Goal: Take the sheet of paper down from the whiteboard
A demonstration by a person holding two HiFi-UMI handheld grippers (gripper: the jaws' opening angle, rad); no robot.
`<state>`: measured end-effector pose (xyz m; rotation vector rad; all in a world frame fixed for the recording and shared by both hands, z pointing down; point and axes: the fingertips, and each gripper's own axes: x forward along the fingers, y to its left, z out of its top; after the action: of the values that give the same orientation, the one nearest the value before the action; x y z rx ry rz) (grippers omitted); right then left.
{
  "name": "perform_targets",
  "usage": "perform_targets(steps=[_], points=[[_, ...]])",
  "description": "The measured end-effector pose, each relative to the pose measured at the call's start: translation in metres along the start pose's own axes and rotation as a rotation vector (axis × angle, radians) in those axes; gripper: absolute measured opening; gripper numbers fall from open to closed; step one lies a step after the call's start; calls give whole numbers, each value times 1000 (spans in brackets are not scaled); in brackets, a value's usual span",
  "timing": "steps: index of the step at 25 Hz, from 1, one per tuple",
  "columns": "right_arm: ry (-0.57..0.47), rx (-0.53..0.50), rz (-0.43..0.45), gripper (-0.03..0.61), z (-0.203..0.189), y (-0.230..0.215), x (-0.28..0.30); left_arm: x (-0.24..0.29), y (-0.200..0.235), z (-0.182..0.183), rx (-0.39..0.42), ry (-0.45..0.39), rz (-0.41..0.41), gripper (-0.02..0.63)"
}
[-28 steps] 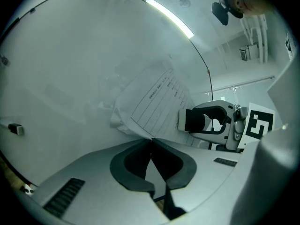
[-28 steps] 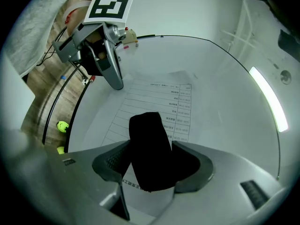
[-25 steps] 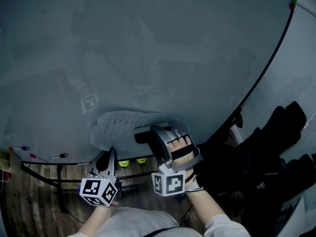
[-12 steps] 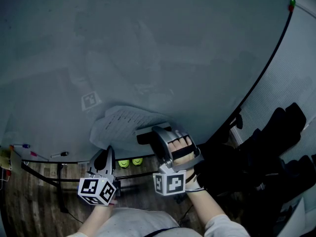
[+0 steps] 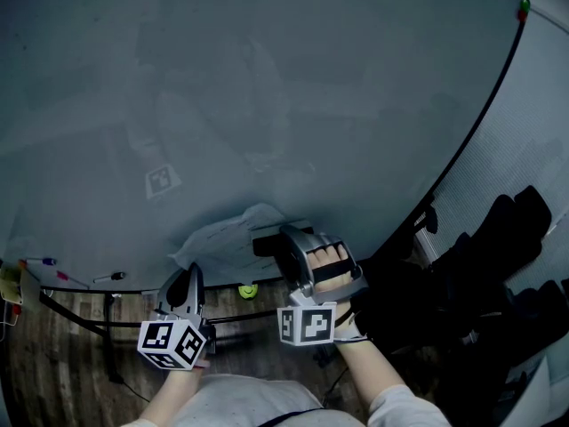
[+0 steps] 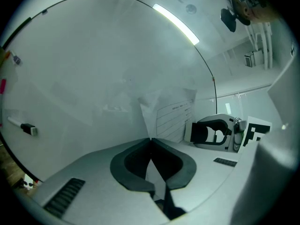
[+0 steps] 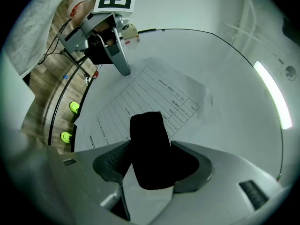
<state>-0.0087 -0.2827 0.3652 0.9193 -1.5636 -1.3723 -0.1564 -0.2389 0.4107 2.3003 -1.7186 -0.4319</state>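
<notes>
The printed sheet of paper (image 5: pixel 218 238) hangs crumpled and loose in front of the lower whiteboard (image 5: pixel 267 78). My left gripper (image 5: pixel 189 272) is shut on its lower edge; in the left gripper view the sheet (image 6: pixel 173 116) rises out of the closed jaws (image 6: pixel 151 138). My right gripper (image 5: pixel 289 243) is shut on a black block (image 5: pixel 267 243) held over the sheet's right part. In the right gripper view the block (image 7: pixel 149 146) fills the jaws, the sheet (image 7: pixel 140 97) lies flat behind it, and the left gripper (image 7: pixel 125 71) pinches its far corner.
A square marker tag (image 5: pixel 162 181) sticks to the board above the sheet. Pens (image 5: pixel 107 277) lie on the board's tray at the left. A green object (image 5: pixel 248 290) shows below on the wood floor. Black bags (image 5: pixel 480 274) crowd the right side.
The sheet has come away from the board: it lay flat and wide, now it is bunched and narrower. Both grippers stayed nearly in place.
</notes>
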Motion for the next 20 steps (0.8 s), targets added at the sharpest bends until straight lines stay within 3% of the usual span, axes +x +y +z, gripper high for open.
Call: perform_targets(steps=[20], points=[[5, 69, -3, 253, 3, -5, -2, -2, 6, 10, -2, -24, 3, 15]])
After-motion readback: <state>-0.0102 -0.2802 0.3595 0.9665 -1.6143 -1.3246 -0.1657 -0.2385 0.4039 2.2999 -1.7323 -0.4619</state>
